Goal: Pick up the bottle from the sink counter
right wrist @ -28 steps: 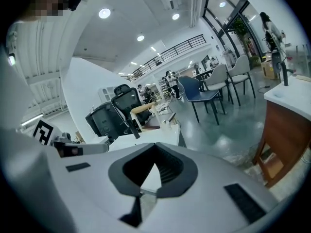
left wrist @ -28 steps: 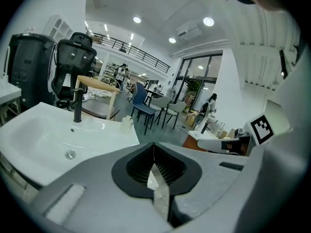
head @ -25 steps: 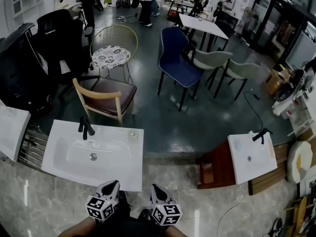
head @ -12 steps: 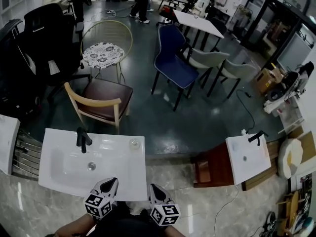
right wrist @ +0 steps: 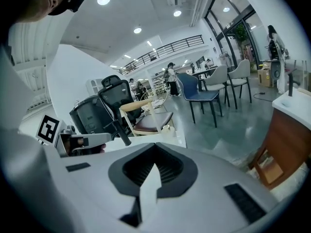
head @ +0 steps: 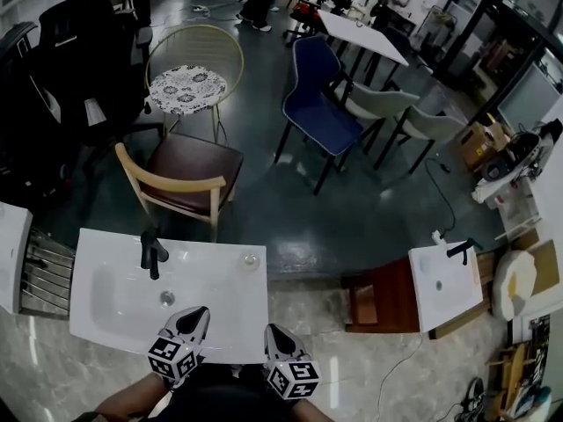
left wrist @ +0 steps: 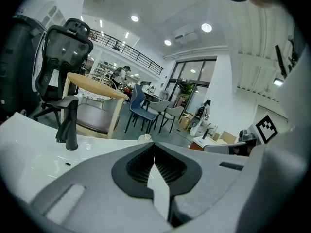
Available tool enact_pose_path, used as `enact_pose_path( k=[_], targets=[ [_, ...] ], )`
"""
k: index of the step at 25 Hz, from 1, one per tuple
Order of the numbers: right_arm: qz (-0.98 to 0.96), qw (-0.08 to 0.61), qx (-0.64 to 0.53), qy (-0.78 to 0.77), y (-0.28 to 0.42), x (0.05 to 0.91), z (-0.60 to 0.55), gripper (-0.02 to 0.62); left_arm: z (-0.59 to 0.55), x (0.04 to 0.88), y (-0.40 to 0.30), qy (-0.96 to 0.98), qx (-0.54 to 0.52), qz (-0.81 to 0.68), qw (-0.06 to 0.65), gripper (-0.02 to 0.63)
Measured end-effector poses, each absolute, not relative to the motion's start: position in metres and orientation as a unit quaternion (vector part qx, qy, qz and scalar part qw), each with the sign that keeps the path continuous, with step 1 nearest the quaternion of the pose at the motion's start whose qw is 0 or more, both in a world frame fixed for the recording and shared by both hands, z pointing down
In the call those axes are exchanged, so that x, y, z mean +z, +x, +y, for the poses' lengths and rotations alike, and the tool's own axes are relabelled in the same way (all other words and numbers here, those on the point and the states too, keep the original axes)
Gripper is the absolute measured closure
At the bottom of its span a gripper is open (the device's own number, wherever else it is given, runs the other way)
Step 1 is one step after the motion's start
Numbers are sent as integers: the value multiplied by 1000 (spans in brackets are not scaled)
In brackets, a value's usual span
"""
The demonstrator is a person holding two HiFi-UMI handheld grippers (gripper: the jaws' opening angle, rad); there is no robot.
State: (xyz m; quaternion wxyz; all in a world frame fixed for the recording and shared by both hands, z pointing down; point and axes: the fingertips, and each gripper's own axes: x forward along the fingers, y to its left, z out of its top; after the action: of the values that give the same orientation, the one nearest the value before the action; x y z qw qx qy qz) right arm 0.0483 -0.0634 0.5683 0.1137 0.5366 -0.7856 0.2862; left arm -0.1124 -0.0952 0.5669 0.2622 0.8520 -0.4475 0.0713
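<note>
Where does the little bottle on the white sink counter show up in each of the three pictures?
Head view: the bottle stands lower left of centre, at the far right corner of the counter.
Left gripper view: the bottle is small, near the centre.
Right gripper view: the bottle is just right of centre.
Shared landmark: the black faucet, left of the bottle in every view.

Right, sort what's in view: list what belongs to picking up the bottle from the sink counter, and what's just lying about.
For the job: bottle, the sink counter under it, left tongs and right tongs, both shut and empty.

Just about: black tap, wooden chair, blue chair, black office chair, second sink on the right.
</note>
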Motion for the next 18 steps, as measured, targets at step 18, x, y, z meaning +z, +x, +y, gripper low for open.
enact_pose_path(
  k=[18],
  targets=[
    [-782,119,325,518,85,615,-116,588,-175,600,-69,862,123,-461,171,500]
  ],
)
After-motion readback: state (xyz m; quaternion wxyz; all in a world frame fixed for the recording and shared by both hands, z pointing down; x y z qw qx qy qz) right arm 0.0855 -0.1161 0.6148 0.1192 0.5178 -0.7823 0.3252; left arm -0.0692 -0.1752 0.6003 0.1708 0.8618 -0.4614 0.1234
